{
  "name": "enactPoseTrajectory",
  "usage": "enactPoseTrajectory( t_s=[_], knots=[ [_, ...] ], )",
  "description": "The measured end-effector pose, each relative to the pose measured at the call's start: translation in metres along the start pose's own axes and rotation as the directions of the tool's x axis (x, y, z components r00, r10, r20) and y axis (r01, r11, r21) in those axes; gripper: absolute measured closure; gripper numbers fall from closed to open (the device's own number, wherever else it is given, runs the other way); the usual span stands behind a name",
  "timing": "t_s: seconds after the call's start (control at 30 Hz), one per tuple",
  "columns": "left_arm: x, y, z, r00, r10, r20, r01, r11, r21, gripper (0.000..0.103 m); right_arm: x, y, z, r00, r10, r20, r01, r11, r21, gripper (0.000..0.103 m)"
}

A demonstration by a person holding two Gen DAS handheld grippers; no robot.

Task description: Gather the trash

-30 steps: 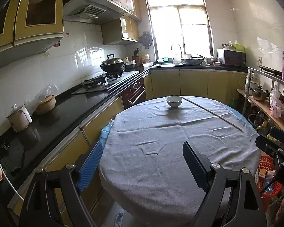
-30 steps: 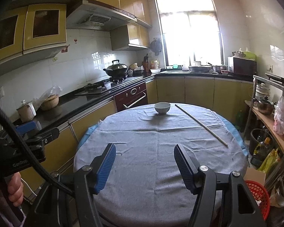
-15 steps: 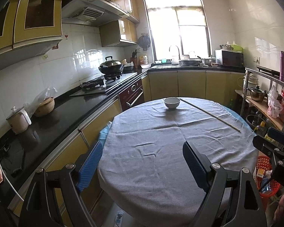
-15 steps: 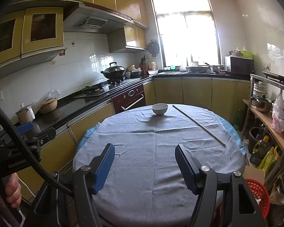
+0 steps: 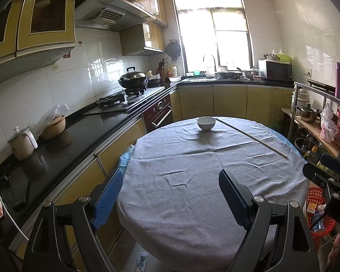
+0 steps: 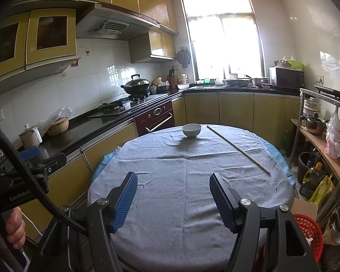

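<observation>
While both tongs hang over the near edge of the round table, nothing on its grey cloth reads plainly as trash, so the coming move turns on what lies far across it. Largest first: table fills the middle of both views, grey cloth over a blue under-layer showing at the edges.

Long thin stick lies on the far right part of the cloth, long axis running from beside the bowl diagonally toward the near right edge. Its near tip sits ahead and to the right of the right gripper, well apart; from the left gripper it's further off to the right. So right hand looks nearer, probably the one to reach, w/ jaws turned across the stick's axis.

Red basket on the floor at the table's right, low beside the right tongs; in the left view it holds packets/wrappers — likely the trash bin, though that's a guess.

White bowl at the far edge, upright, just left of the stick's far end; inside can't be seen.

Both tongs: jaws apart, nothing between the blue pads, left pair set wider.
</observation>
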State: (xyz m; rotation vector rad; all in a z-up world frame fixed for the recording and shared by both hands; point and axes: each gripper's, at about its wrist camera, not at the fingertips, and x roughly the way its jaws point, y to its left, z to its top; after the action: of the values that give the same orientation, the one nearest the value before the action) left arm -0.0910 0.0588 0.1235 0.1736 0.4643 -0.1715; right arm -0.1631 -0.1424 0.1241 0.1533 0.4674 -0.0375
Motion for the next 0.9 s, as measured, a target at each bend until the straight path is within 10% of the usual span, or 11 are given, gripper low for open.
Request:
enactPoseTrajectory(
  t_s=[0.9],
  knots=[
    [0.0043, -0.0075, -0.0016, 1.000, -0.016, -0.010, 0.016, 1.000, 0.008, 0.016, 0.0007, 0.0003, 0.0002, 1.000, -0.002, 0.004, 0.002, 1.000, -0.006, 0.033]
  ],
)
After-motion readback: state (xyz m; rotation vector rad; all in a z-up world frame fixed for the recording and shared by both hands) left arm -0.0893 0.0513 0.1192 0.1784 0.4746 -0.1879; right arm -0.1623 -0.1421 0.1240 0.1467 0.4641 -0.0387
